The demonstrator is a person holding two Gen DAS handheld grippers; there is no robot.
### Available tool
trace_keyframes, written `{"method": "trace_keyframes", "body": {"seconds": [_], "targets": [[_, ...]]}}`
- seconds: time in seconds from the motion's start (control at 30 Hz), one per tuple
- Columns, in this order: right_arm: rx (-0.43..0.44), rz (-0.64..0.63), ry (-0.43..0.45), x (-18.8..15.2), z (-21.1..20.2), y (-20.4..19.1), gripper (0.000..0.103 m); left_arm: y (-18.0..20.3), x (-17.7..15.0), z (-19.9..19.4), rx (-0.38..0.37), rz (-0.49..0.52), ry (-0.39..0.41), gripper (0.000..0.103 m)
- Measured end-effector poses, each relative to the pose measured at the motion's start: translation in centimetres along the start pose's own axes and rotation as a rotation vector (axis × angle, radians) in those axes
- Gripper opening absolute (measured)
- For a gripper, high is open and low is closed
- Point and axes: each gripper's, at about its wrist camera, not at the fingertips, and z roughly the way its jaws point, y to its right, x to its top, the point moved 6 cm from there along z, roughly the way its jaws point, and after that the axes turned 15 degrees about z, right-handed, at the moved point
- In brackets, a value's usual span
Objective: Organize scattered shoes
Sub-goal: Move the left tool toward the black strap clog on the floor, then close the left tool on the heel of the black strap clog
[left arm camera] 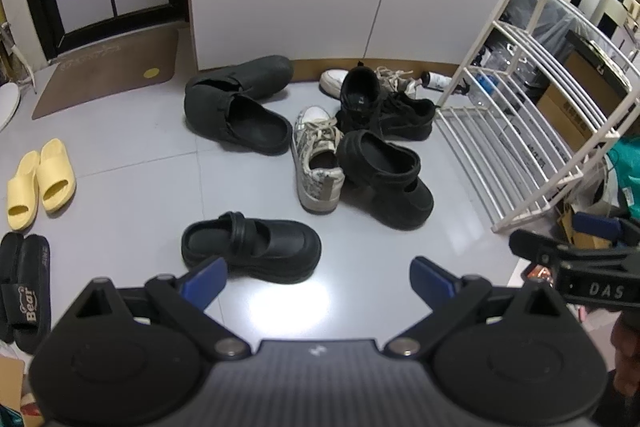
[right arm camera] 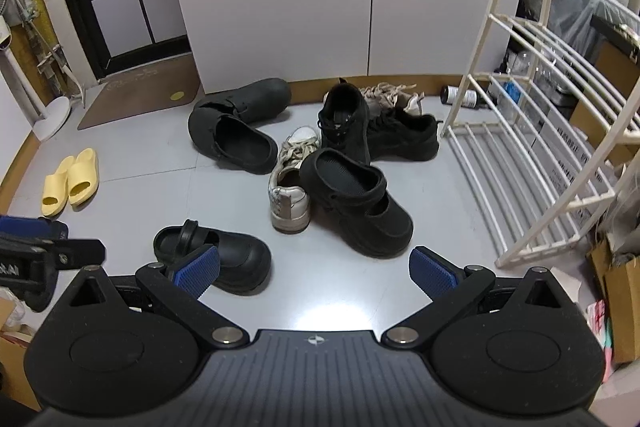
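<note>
both claws spread wide w/ nothing held: left gripper (left arm camera: pixel 318 277) and right gripper (right arm camera: pixel 314 269) over grey floor (left arm camera: pixel 132 195). black strap shoe (left arm camera: pixel 252 247) lies alone just ahead; other shoes piled (left arm camera: pixel 360 147) near white rack (left arm camera: pixel 532 131); yellow slides (left arm camera: pixel 38 183) paired far left.

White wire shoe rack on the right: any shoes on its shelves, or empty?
Empty. The white wire shoe rack shows only bare bars on every visible shelf; all shoes lie on the grey floor.
</note>
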Motion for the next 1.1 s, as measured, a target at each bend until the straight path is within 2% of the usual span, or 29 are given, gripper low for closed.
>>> {"method": "trace_keyframes", "body": {"seconds": [0.37,0.63,0.87,1.1], "targets": [[0.025,0.0,-0.044,1.1,1.0,-0.5,0.103,-2.4,1.3,1.3,-0.008,-0.004,-0.031,0.099],[0.039,0.006,-0.076,1.8,1.8,-0.7,0.103,-4.6,3.2,1.1,-0.04,-0.012,-0.017,0.1],[0.044,-0.024,-0.095,3.2,3.4,-0.9,0.103,-7.1,4.6,1.7,-0.012,-0.045,-0.006,0.099],[0.042,-0.049,-0.1,4.9,4.8,-1.1,0.103,-7.9,4.7,4.8,-0.007,-0.03,-0.067,0.099]]}}
